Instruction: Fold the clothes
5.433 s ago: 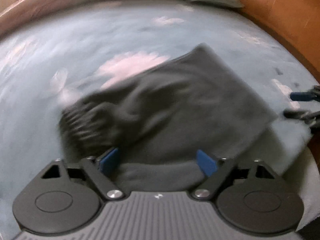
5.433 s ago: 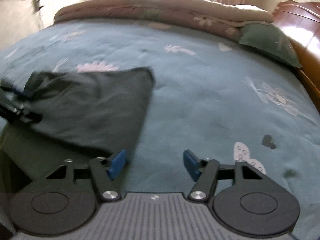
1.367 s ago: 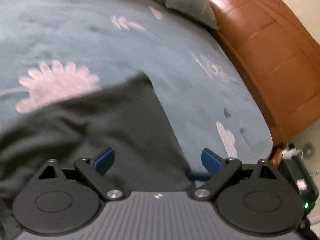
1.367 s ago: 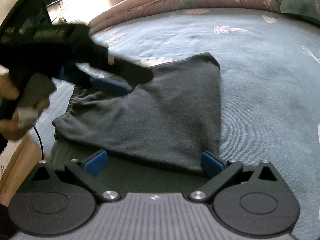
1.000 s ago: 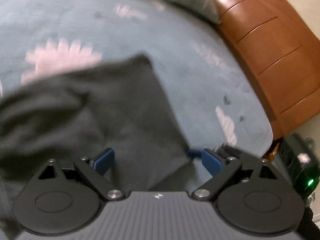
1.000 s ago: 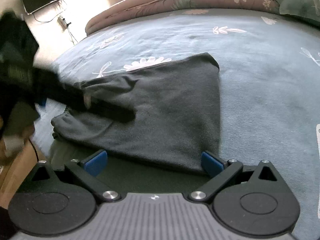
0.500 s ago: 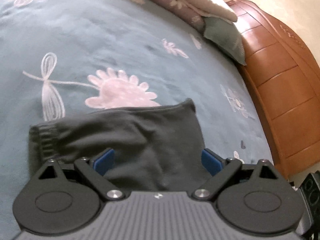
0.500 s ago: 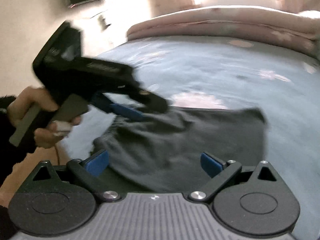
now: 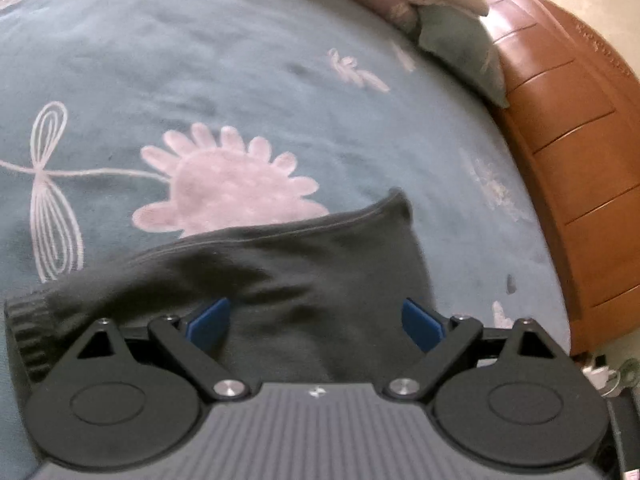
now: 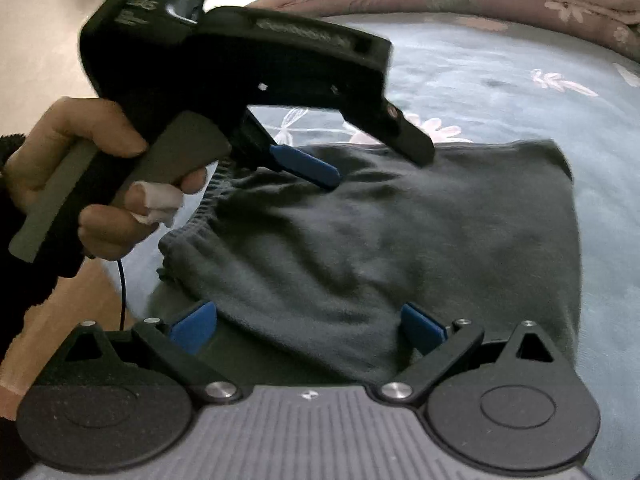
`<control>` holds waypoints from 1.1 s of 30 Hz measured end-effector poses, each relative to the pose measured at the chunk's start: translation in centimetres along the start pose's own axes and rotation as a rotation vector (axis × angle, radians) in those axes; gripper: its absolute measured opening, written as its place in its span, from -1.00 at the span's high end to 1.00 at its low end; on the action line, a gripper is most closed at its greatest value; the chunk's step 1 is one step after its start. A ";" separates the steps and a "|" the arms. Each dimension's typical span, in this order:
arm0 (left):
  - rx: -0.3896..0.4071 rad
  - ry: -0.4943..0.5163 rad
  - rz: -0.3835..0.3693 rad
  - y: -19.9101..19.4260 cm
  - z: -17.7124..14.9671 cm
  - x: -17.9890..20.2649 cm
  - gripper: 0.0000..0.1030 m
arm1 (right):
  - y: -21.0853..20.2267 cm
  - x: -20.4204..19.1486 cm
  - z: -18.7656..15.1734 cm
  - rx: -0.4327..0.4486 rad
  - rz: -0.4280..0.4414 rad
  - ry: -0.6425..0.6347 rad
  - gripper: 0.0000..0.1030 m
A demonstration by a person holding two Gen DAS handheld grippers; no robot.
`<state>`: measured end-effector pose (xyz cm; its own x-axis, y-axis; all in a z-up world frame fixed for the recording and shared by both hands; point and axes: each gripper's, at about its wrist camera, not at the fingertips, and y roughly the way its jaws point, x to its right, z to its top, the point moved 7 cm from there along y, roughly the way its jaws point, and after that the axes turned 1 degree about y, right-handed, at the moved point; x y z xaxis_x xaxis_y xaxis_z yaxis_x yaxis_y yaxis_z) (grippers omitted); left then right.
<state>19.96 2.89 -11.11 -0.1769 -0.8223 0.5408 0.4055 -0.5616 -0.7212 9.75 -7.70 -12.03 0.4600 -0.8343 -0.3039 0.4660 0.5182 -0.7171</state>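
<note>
Here, dark grey trousers (image 10: 384, 248) lie folded on the blue floral bedspread (image 9: 200, 60).
Left gripper (image 9: 316, 316) and right gripper (image 10: 306, 324) hover over them, jaws spread wide, gripping nothing.

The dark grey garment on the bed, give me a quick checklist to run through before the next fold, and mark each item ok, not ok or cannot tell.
1. Left tongs open and free of cloth: ok; the blue pads are spread above the dark grey garment.
2. Right tongs open: ok; nothing is pinched between the pads.
3. Garment lying flat: not ok; creases run across the middle and the cloth bunches near the ribbed cuff.
4. Far corner squared off: ok; it lies on the teal bedspread.
5. Near edge aligned with the layer underneath: cannot tell; the tongs hide it in both views.
</note>
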 end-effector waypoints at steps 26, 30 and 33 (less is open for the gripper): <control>-0.003 0.112 0.104 -5.0 -4.6 1.4 -0.82 | -4.7 1.6 -0.8 0.090 -0.076 0.095 -0.96; -0.028 0.044 0.090 -4.6 -6.5 -0.3 -0.82 | -4.7 1.4 -0.9 0.088 -0.090 0.106 -0.96; -0.042 0.026 0.091 -4.3 -7.1 -0.9 -0.82 | -5.0 1.1 -0.8 0.093 -0.096 0.102 -0.96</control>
<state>11.97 5.45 -11.60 -0.1647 -0.8719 0.4612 0.3829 -0.4874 -0.7847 7.30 -11.32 -9.32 0.3331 -0.8933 -0.3018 0.5747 0.4461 -0.6861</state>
